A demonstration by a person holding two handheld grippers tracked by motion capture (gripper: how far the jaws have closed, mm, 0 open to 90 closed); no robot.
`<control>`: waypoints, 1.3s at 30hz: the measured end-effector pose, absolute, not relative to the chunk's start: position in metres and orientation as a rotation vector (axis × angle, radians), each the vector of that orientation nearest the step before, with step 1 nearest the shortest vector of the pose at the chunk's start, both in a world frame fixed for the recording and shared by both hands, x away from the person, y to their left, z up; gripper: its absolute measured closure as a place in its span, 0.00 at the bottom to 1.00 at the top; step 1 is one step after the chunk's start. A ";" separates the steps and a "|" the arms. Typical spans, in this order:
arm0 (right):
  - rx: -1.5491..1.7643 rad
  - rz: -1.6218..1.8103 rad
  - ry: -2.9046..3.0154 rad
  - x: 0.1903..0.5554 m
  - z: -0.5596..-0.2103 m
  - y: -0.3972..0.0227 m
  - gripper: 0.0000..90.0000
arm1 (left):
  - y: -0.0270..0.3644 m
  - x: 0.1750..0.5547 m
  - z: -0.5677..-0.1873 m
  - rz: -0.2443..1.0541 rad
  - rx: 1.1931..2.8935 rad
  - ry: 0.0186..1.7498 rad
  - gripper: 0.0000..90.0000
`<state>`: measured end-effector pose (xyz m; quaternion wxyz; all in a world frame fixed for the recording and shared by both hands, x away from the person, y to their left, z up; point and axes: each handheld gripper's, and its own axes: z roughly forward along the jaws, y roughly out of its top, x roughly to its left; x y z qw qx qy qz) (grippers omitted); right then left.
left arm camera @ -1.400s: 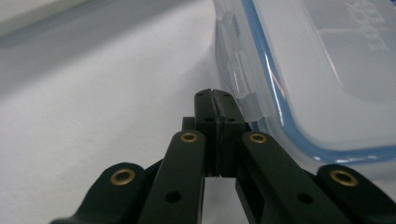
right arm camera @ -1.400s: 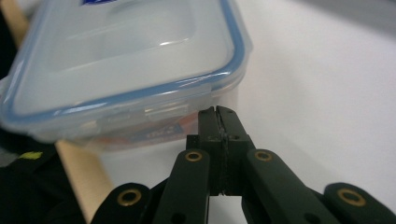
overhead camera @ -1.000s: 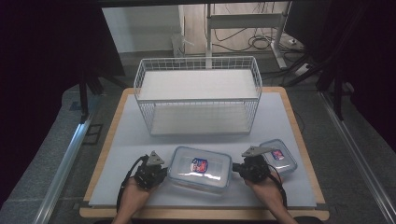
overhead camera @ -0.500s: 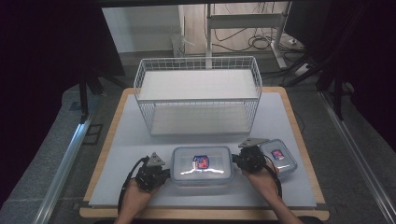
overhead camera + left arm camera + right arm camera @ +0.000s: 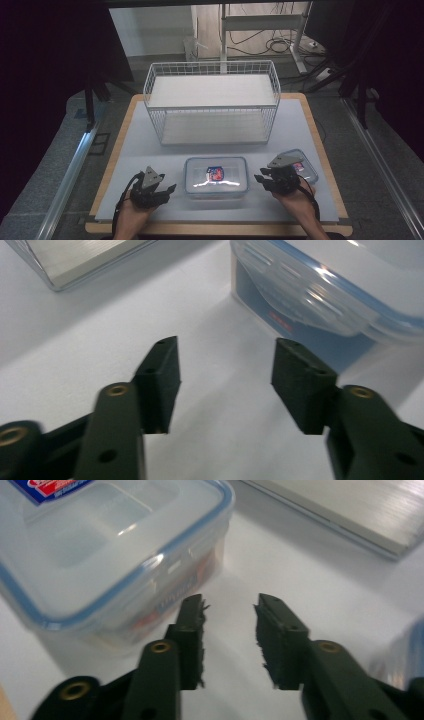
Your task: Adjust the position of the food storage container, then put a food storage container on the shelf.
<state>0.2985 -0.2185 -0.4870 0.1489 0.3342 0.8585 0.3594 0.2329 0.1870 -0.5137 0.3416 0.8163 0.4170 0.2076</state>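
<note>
Box [image 5: 216, 176]: lidded, centred near my table edge.
My left gripper [image 5: 165, 191]: just left of box, jaws just opened, empty.
My right gripper [image 5: 261, 180]: just right, likewise.
Basket [image 5: 212, 107]: beyond, apart.

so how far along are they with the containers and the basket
Early, by the look of it. The white wire basket holds no container. The large clear container sits lidded on the table, and the small one lies behind the right gripper. Both grippers flank the large container with jaws just opened and nothing between them; the left gripper is apart from it. Any lift is still ahead.
</note>
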 end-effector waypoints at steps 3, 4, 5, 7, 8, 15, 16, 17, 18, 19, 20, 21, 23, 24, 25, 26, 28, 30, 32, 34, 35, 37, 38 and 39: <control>0.974 1.052 2.461 0.290 -0.486 -0.225 0.62 | 0.187 0.227 -0.512 0.544 2.125 1.096 0.40; 0.970 1.059 2.462 0.288 -0.485 -0.226 0.60 | 0.188 0.225 -0.512 0.538 2.118 1.099 0.38; 0.962 1.067 2.461 0.285 -0.485 -0.227 0.57 | 0.189 0.223 -0.512 0.536 2.110 1.102 0.35; 0.955 1.082 2.450 0.277 -0.485 -0.229 0.51 | 0.191 0.220 -0.513 0.526 2.101 1.105 0.25; 0.955 1.082 2.450 0.277 -0.485 -0.229 0.51 | 0.193 0.218 -0.514 0.523 2.096 1.108 0.25; 0.939 1.139 2.442 0.266 -0.488 -0.238 0.32 | 0.200 0.216 -0.521 0.552 2.078 1.077 0.05; 0.941 1.140 2.450 0.265 -0.489 -0.238 0.31 | 0.202 0.216 -0.522 0.547 2.059 1.069 0.05; 0.942 1.151 2.458 0.266 -0.492 -0.239 0.28 | 0.204 0.217 -0.522 0.540 2.047 1.061 0.04; 0.938 1.151 2.461 0.267 -0.492 -0.239 0.26 | 0.206 0.217 -0.522 0.538 2.029 1.060 0.03; 0.938 1.151 2.461 0.267 -0.492 -0.239 0.26 | 0.206 0.217 -0.522 0.538 2.029 1.060 0.03; 0.953 1.156 2.457 0.268 -0.494 -0.239 0.24 | 0.207 0.218 -0.522 0.542 2.016 1.054 0.04; 0.953 1.156 2.457 0.268 -0.494 -0.239 0.24 | 0.207 0.218 -0.522 0.542 2.016 1.054 0.04; 0.955 1.154 2.463 0.269 -0.496 -0.238 0.23 | 0.209 0.218 -0.522 0.533 1.997 1.047 0.04; 0.953 1.155 2.463 0.269 -0.496 -0.238 0.22 | 0.210 0.218 -0.522 0.533 1.988 1.042 0.05; 0.951 1.158 2.461 0.269 -0.496 -0.238 0.21 | 0.211 0.218 -0.522 0.532 1.982 1.043 0.05; 0.949 1.160 2.459 0.269 -0.496 -0.238 0.21 | 0.211 0.218 -0.522 0.536 1.974 1.043 0.05; 0.939 1.162 2.457 0.269 -0.496 -0.237 0.18 | 0.211 0.218 -0.522 0.537 1.976 1.044 0.05; 0.930 1.154 2.462 0.269 -0.495 -0.237 0.18 | 0.209 0.219 -0.523 0.537 1.996 1.053 0.05; 0.923 1.150 2.458 0.270 -0.496 -0.236 0.15 | 0.207 0.221 -0.525 0.526 2.033 1.066 0.05; 0.919 1.155 2.467 0.272 -0.496 -0.237 0.12 | 0.205 0.222 -0.527 0.513 2.054 1.067 0.04; 0.918 1.150 2.469 0.272 -0.496 -0.237 0.12 | 0.204 0.222 -0.527 0.508 2.060 1.066 0.04; 0.915 1.150 2.470 0.273 -0.496 -0.237 0.12 | 0.202 0.222 -0.526 0.505 2.071 1.067 0.05; 0.919 1.151 2.472 0.273 -0.495 -0.237 0.12 | 0.201 0.222 -0.526 0.502 2.069 1.069 0.05; 0.921 1.149 2.474 0.273 -0.494 -0.237 0.12 | 0.201 0.223 -0.525 0.499 2.070 1.070 0.05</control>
